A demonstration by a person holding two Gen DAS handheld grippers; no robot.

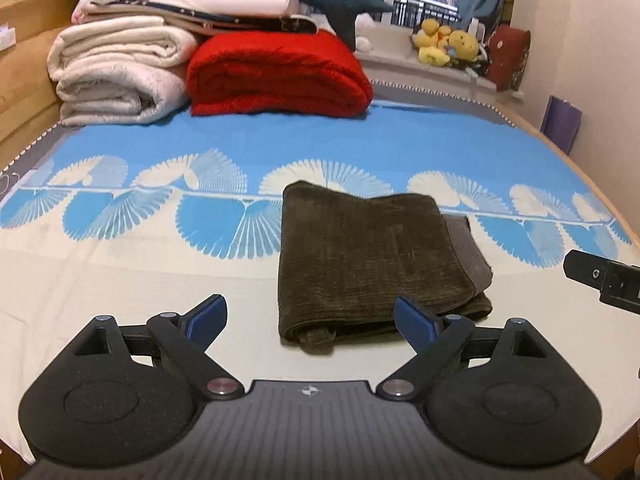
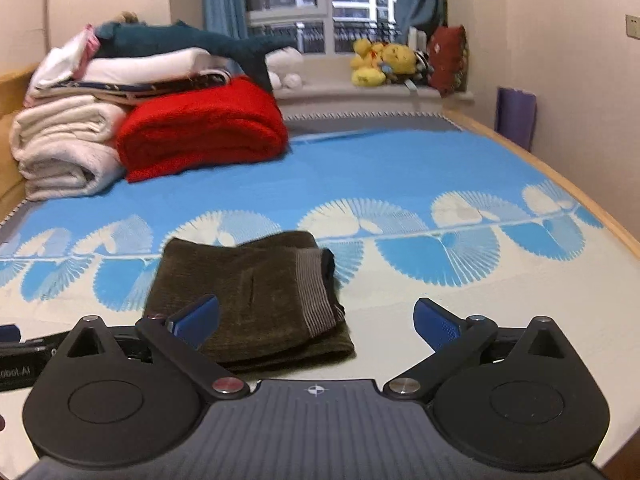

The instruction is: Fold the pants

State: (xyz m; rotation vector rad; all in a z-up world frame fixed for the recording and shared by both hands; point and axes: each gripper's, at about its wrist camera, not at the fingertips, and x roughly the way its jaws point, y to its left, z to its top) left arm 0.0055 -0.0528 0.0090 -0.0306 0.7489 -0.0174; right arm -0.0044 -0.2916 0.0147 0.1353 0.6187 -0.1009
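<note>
Pants (image 1: 372, 264) beyond left hand-held gripper (image 1: 310, 322).

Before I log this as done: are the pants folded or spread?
Folded. The pants lie as a compact layered rectangle on the bed sheet, waistband on top.

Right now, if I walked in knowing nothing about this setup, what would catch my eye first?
Probably the dark olive pants, folded into a neat bundle on the cream part of the bed cover, with both open grippers, left and right, hovering just short of them. Next, the bright red blanket at the far end, beside a stack of pale bedding, and yellow plush toys on the window ledge.
</note>
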